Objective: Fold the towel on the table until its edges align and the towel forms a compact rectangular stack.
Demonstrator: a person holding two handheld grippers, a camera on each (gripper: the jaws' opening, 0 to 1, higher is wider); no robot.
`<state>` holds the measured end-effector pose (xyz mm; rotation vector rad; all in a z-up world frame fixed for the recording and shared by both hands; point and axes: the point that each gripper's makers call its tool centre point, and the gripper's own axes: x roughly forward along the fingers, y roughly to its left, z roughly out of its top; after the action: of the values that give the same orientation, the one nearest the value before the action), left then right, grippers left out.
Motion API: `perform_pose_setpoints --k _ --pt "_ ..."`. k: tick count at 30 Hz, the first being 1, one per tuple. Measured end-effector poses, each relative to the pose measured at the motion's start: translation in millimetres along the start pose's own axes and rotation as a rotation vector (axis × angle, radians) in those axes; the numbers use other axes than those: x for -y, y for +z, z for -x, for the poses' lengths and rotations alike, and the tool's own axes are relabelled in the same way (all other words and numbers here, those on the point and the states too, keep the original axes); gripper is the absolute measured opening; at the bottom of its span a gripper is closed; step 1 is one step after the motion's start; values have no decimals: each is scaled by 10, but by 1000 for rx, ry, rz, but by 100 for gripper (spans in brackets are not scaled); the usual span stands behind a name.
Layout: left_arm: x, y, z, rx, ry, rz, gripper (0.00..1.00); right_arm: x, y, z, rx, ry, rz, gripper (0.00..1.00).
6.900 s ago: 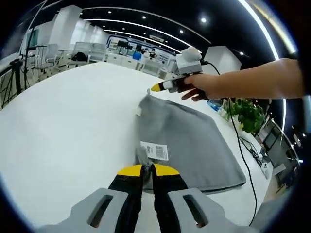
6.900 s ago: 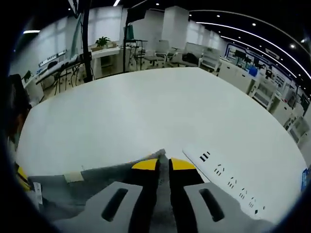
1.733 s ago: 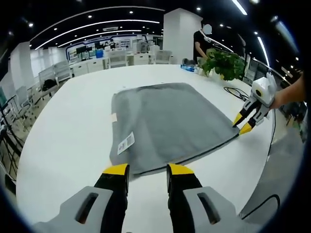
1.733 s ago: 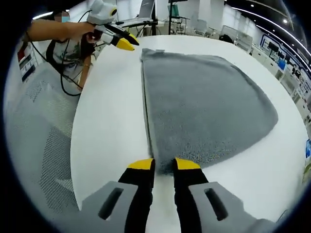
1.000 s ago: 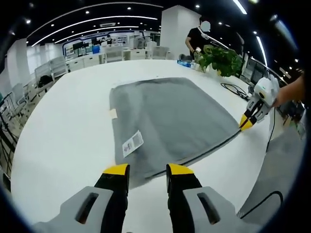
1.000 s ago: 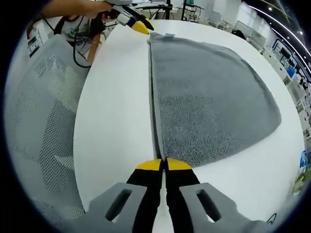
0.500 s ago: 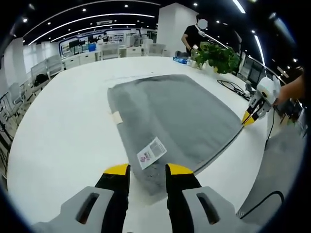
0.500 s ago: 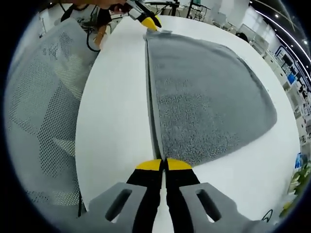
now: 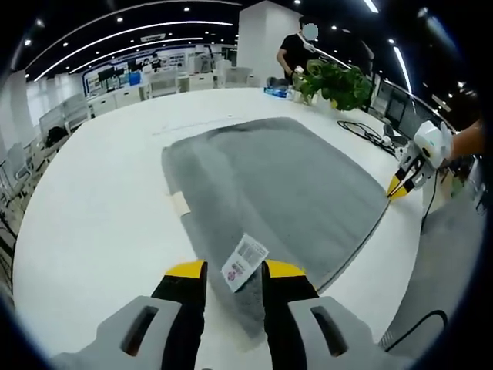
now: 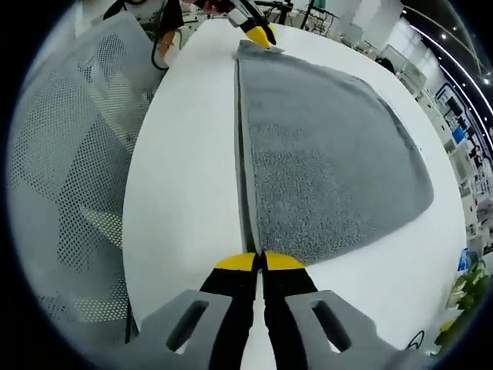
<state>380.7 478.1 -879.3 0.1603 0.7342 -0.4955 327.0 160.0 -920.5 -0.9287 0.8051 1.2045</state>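
The gray towel [image 9: 277, 185] lies flat on the white table [image 9: 92, 200], stretching away ahead of both claws. The left gripper [image 9: 234, 270] stands with jaws apart around one near corner, its label [image 9: 244, 260] between them. The right gripper [image 10: 259, 262] is clamped on the other near corner, so the coming fold runs forward along the towel's length.

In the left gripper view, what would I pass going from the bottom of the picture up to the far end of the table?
left gripper → white label → grey towel → potted plant → person.

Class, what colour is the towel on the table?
Grey; the towel shows best in the right gripper view.
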Motion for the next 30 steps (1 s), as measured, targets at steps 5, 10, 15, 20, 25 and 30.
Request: perform_pose_setpoints --k 5,10,15,20,25,30 --pt "-83 86 -82 19 14 41 28 43 93 70 68 -32 -86 1" --pt "-128 144 -170 24 19 63 28 70 136 145 97 -47 -108 1" --pt "-198 279 -284 30 24 54 27 111 207 248 155 -57 -150 5" --pt "-228 434 -427 50 26 78 25 119 241 286 188 -59 -194 11" --pt "-273 518 -645 34 35 64 25 57 207 190 185 -43 -252 15" --pt "-332 617 -787 27 32 37 24 -18 223 138 187 -37 -266 17"
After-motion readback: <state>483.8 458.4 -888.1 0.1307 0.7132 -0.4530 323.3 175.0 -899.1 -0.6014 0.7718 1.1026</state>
